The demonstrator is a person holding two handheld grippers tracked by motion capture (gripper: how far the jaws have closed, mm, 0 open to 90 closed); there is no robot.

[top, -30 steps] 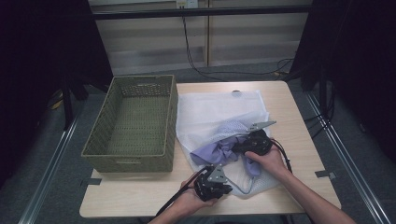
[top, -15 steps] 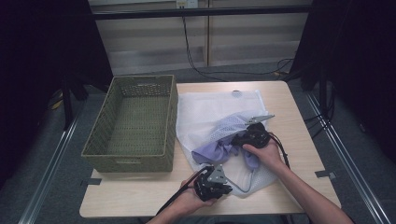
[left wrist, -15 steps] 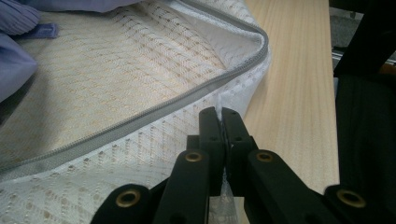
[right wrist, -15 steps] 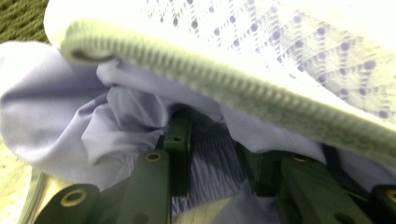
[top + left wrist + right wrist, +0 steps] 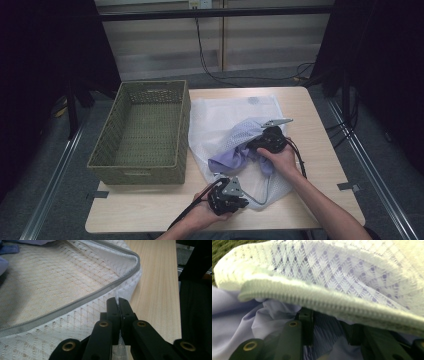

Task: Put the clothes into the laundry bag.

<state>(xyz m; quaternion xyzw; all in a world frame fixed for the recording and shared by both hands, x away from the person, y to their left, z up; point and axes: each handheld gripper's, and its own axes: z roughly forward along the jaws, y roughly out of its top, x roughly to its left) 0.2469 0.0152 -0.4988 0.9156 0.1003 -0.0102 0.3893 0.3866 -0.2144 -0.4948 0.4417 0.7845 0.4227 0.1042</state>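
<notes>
Mesh bag and cloth on the desk

Lavender cloth (image 5: 235, 156) lies half inside a white mesh laundry bag (image 5: 225, 120) spread over the middle of the light wooden desk (image 5: 320, 130), reaching toward its near edge. The left gripper (image 5: 220, 182), close to the near edge, is clenched on the bag's corner, its jaws pressed together on the mesh just beside the grey zipper (image 5: 75, 306). The right gripper (image 5: 257, 144) sits tucked under the raised zippered lip of the bag; its jaws stand apart with the cloth lying between them, and I can't tell whether they grasp it. A woven olive basket (image 5: 142, 172) stands by the desk's left edge, just beside the bag.
</notes>
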